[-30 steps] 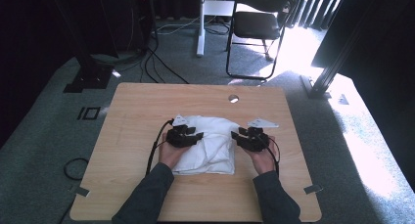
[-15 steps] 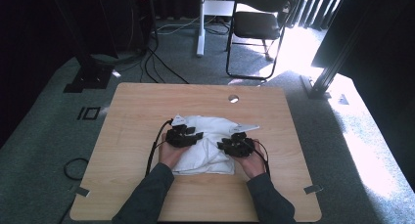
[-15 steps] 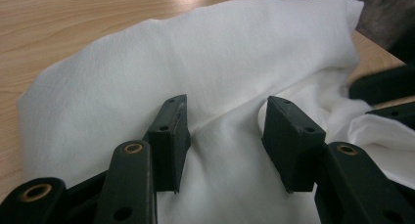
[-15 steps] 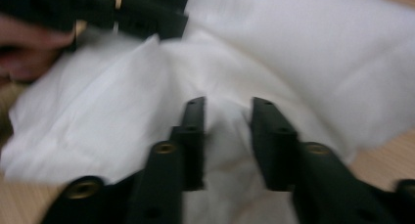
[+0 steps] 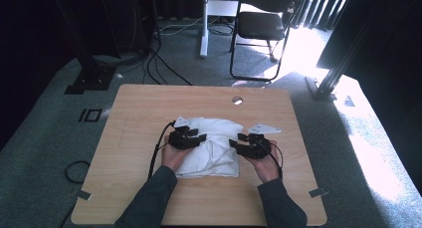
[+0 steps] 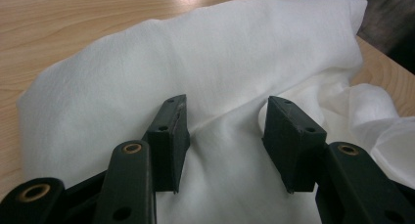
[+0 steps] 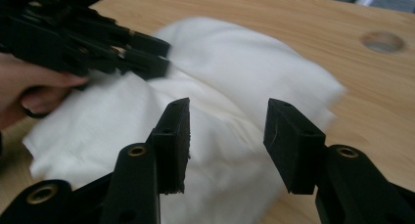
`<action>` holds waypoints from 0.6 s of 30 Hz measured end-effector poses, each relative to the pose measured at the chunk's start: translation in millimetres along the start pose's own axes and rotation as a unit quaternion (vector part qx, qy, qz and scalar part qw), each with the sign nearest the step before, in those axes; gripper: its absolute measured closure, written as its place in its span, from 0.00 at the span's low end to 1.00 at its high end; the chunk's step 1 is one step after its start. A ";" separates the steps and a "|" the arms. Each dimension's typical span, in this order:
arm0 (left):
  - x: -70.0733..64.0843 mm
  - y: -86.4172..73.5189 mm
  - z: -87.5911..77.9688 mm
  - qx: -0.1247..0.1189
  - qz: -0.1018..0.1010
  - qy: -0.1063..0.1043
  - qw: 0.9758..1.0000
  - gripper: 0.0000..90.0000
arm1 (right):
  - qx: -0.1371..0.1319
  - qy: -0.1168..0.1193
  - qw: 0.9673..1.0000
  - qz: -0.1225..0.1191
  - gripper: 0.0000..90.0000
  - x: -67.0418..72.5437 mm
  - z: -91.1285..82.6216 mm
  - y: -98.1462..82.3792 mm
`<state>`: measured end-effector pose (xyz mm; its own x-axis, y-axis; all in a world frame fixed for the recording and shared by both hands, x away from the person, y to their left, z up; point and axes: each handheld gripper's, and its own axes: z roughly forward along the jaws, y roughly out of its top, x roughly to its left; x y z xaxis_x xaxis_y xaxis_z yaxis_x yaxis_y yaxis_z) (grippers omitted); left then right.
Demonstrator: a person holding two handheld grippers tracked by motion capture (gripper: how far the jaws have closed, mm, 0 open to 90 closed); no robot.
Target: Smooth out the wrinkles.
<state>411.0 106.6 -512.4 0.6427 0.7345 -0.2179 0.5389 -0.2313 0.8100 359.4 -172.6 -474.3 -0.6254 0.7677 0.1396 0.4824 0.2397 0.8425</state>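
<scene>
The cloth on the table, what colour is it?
Plain white cloth, clearest in the left gripper view.

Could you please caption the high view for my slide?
Two grippers work a white cloth on a wooden table.

You are wearing dark grey sleeves [image 5: 149, 200]. Left gripper [image 6: 227, 131] and right gripper [image 7: 227, 136] are looking black, with flat blocky jaws and little brass rings. Black cable [image 5: 158, 148] is trailing from left gripper; pale three-cornered plates are topping both.

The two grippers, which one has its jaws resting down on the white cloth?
The left gripper: its open jaws press into the white cloth. The right gripper has just been opening beside the cloth's edge, nothing between its jaws.
</scene>
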 end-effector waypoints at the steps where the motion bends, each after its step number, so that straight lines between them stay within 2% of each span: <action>1: 0.0 0.0 0.0 0.000 0.000 0.000 1.000 0.58 | 0.000 0.000 1.000 0.000 0.57 0.0 0.0 0.0; 2: 0.2 0.1 0.4 -0.001 -0.002 -0.001 1.000 0.58 | -0.005 0.032 0.999 0.009 0.52 4.3 12.6 3.3; 4: 0.2 0.3 0.9 -0.001 -0.002 -0.001 1.000 0.58 | -0.004 0.058 0.998 0.008 0.48 8.6 24.8 3.0; 6: 0.1 0.6 0.9 0.000 -0.002 -0.001 1.000 0.58 | 0.001 0.056 0.998 0.006 0.48 9.9 29.3 2.7; 7: 0.1 0.6 0.8 0.000 -0.001 -0.001 1.000 0.58 | 0.017 0.054 0.998 0.000 0.51 11.7 37.1 1.8; 8: -0.2 0.6 0.8 0.000 0.000 0.000 1.000 0.58 | 0.031 0.063 0.998 -0.006 0.57 11.8 41.4 0.4; 9: -0.4 0.6 0.9 0.001 0.001 0.000 1.000 0.58 | 0.050 0.065 0.997 -0.014 0.73 12.0 44.3 -1.8; 10: -0.2 0.9 0.8 0.001 0.003 0.000 1.000 0.58 | 0.070 0.059 0.995 -0.025 0.83 12.4 44.6 -4.8; 11: -0.3 1.1 0.7 0.002 0.003 -0.001 1.000 0.58 | 0.079 0.055 0.995 -0.028 0.92 12.2 41.2 -8.5; 13: -0.2 1.2 0.4 0.002 0.003 -0.001 1.000 0.58 | 0.083 0.051 0.995 -0.025 0.97 10.2 24.3 -16.3; 14: 0.1 1.3 0.2 0.002 0.003 -0.001 1.000 0.58 | 0.087 0.044 0.995 -0.028 0.98 8.5 13.4 -20.7; 16: 0.0 1.5 0.1 0.000 0.002 -0.002 1.000 0.58 | 0.094 0.015 0.995 -0.034 0.97 4.6 -9.1 -30.6; 17: -0.1 1.7 0.2 0.001 0.003 0.000 1.000 0.57 | 0.100 0.001 0.994 -0.035 0.95 2.3 -18.6 -34.5; 18: -0.3 1.8 0.1 0.000 0.001 0.000 1.000 0.57 | 0.106 -0.018 0.994 -0.037 0.86 -0.4 -26.4 -37.0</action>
<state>411.9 105.9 -510.9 0.6444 0.7335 -0.2163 0.5377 -0.2335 0.8102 325.6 -197.4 -491.7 -0.6432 0.7634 0.0585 0.5559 0.4131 0.7213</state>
